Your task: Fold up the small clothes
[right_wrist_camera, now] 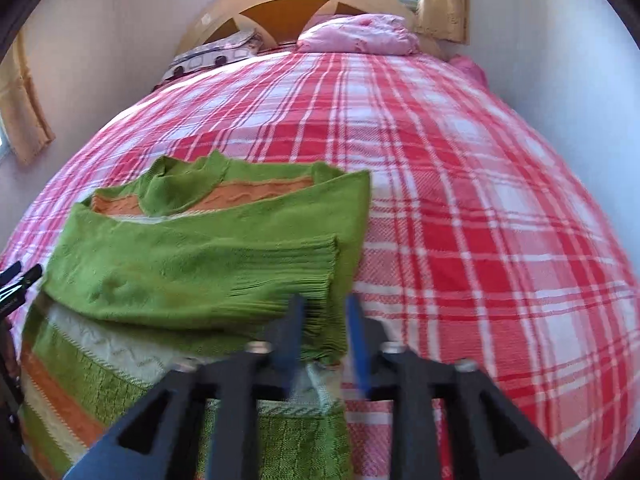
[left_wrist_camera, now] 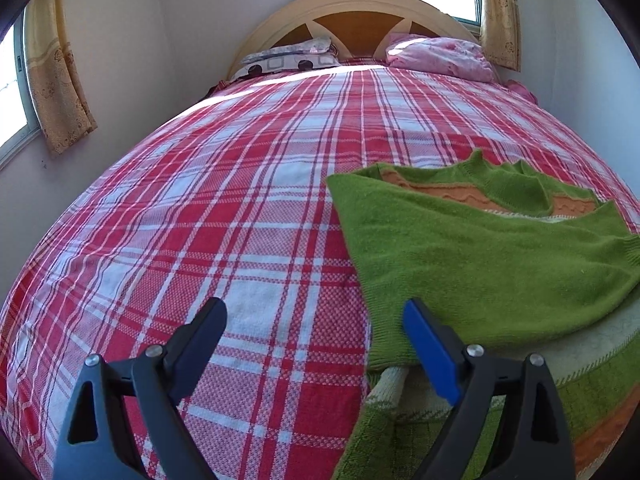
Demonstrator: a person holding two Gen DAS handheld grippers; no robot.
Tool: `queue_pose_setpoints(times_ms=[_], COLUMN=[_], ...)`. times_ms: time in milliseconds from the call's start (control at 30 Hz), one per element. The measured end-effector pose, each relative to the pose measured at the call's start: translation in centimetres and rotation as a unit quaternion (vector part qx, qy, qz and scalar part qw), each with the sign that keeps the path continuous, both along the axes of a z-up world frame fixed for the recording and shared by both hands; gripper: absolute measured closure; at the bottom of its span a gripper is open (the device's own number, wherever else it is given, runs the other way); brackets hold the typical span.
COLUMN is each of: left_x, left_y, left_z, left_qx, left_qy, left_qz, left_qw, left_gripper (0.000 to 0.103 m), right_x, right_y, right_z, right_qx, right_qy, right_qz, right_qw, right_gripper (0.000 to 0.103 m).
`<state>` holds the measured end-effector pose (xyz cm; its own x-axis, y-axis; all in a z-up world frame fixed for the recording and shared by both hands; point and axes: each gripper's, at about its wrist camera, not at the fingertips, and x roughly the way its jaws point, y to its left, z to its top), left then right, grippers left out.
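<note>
A small green knitted sweater (left_wrist_camera: 472, 256) with orange and cream stripes lies on the red plaid bedspread (left_wrist_camera: 224, 216), both sleeves folded across its front. My left gripper (left_wrist_camera: 316, 320) is open and empty, its jaws wide apart at the sweater's left edge. In the right wrist view the sweater (right_wrist_camera: 192, 264) fills the lower left, and its ribbed sleeve cuff (right_wrist_camera: 316, 304) lies between the jaws of my right gripper (right_wrist_camera: 326, 312), which stand a narrow gap apart. The view is blurred there, so I cannot tell whether they pinch the cuff. The left gripper's tip (right_wrist_camera: 20, 276) shows at the left edge.
The bed runs back to a curved wooden headboard (left_wrist_camera: 352, 12). A patterned pillow (left_wrist_camera: 288, 58) and a pink quilt (left_wrist_camera: 444, 58) lie at its head. Walls close in on both sides, with curtained windows (left_wrist_camera: 56, 80).
</note>
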<state>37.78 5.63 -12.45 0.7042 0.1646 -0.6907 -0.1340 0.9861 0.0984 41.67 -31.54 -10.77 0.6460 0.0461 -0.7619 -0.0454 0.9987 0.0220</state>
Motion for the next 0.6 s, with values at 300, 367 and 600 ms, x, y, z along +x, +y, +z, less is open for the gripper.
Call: queue_pose_setpoints(times_ms=[300,367,600], left_x=[0.8,0.8,0.1], left_y=[-0.2,-0.6,-0.7], left_z=[0.9,0.5,-1.4], left_qx=[0.002,0.011,0.015], left_qy=[-0.008,0.004,0.029], left_qz=[0.011,0.008,-0.007], left_qw=[0.9999,0.9999,0.9994], left_gripper=[0.009,0.009,0.005], right_x=[1.4,1.6,-1.5], right_y=[5.9,6.1,4.5], right_z=[1.5,-0.2,-3.1], right_qx=[0.018,-0.007,-0.009], right_qy=[0.004,0.024,0.021], right_qz=[0.081,0.068,0.059], right_qw=[0.997,0.997,0.998], right_gripper=[0.05,0.051,0.052])
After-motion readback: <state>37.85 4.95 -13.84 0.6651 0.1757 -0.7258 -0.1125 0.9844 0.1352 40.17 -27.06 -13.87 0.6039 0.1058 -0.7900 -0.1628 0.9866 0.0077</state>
